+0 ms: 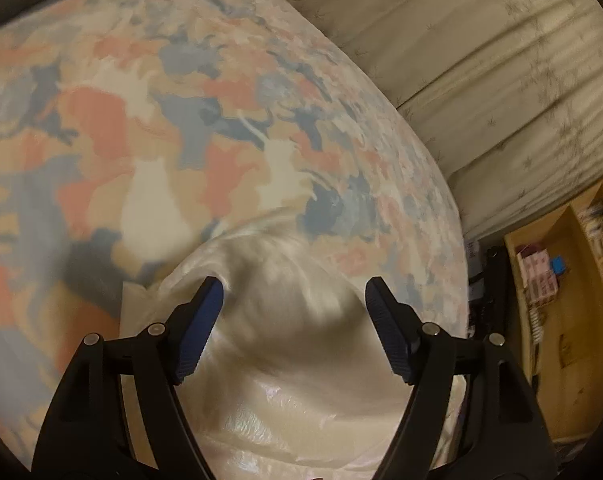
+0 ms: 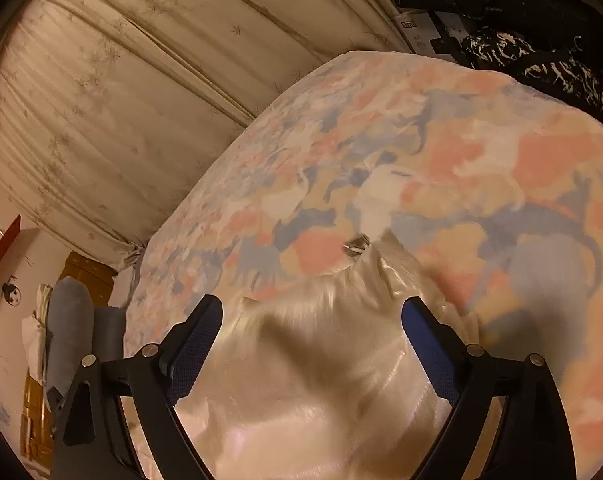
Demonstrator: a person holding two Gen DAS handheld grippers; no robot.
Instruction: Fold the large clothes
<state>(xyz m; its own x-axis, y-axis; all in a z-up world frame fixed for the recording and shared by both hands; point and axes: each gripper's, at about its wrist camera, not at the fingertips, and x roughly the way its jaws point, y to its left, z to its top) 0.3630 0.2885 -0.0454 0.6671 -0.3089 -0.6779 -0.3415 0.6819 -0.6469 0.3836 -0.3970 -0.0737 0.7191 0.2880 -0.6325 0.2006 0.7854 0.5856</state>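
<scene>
A shiny cream satin garment (image 1: 285, 344) lies bunched on a bed covered with a cat-print spread (image 1: 149, 120) in pink, blue and tan. My left gripper (image 1: 295, 300) is open, its jaws wide on either side of a raised fold of the garment. In the right wrist view the same cream garment (image 2: 313, 360) lies below my right gripper (image 2: 313, 312), which is also open over the cloth. A small metal clasp (image 2: 356, 245) sits at the garment's far edge. The images are blurred.
A pale leaf-print curtain (image 1: 481, 64) hangs beside the bed, also seen in the right wrist view (image 2: 113, 80). A wooden shelf unit (image 1: 561, 288) with boxes stands at the right. Dark patterned cloth (image 2: 541, 64) lies past the bed's far corner. Folded textiles (image 2: 65, 328) stand at left.
</scene>
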